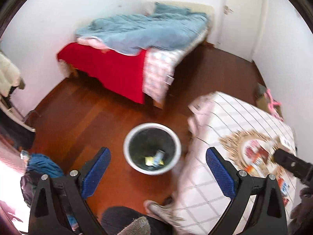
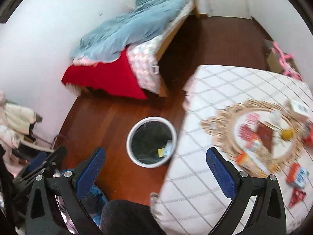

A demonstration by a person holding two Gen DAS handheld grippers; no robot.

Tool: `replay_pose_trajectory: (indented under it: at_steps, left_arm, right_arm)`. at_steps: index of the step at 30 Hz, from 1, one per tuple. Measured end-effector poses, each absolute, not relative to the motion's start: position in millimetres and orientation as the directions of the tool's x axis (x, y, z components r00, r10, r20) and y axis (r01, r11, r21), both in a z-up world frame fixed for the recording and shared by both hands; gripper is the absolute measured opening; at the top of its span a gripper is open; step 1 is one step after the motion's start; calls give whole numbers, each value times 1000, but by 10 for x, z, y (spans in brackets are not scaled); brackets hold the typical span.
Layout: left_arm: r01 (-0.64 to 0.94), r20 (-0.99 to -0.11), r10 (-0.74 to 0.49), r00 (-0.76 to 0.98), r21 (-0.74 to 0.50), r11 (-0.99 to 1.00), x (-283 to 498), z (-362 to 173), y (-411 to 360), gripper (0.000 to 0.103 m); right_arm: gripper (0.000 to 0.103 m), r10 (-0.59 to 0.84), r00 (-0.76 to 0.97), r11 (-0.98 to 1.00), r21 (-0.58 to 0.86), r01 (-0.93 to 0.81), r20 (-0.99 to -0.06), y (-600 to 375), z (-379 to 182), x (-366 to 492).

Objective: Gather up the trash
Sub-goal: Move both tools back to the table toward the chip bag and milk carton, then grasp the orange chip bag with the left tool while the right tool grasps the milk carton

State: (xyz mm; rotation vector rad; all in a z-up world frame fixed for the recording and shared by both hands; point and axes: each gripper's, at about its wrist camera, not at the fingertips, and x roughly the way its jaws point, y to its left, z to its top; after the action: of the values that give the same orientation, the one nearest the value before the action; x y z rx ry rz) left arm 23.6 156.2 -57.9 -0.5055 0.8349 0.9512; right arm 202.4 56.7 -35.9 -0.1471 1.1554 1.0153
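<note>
Bright, even daylight; motion blur smears both views, fisheye bending edges into black corners

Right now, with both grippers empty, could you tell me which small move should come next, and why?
Probably swing the right gripper, open and empty, right toward the orange-and-blue wrapper on the table. The bin already holds scraps, while litter remains around the woven mat.
</note>
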Motion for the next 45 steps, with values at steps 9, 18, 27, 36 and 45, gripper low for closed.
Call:
replay_pose_trajectory:
  at_steps: [9, 18, 27, 36, 45]
  left_arm:
    - [-767, -918, 267, 292, -58, 639, 1537, -1519, 880, 100]
    - [-696, -948, 212, 237, -14, 718, 2359, -2037, 389, 100]
    - [-686, -963, 160, 218, -35, 726, 2477, -2250, 460, 99]
    - [-680, -952, 3, 306, -217, 700, 2588, -2417, 548, 98]
    - [-624, -920, 88, 382, -186, 759, 2601, -2141, 385, 33]
  right_arm:
    - [103, 292, 120, 783, 165, -600, -949, -732, -1134, 3124]
    - [103, -32, 147, 673, -130, -728, -989, -1127, -2047, 3659]
    - [63, 105, 54, 721, 38, -692, -993, -1099, -2319, 3909]
    - [77, 189, -55, 800, 187, -570, -980, -1240, -2241, 3980]
    - [58, 143, 15, 804, 108, -585, -990, -1437, -2282, 3825]
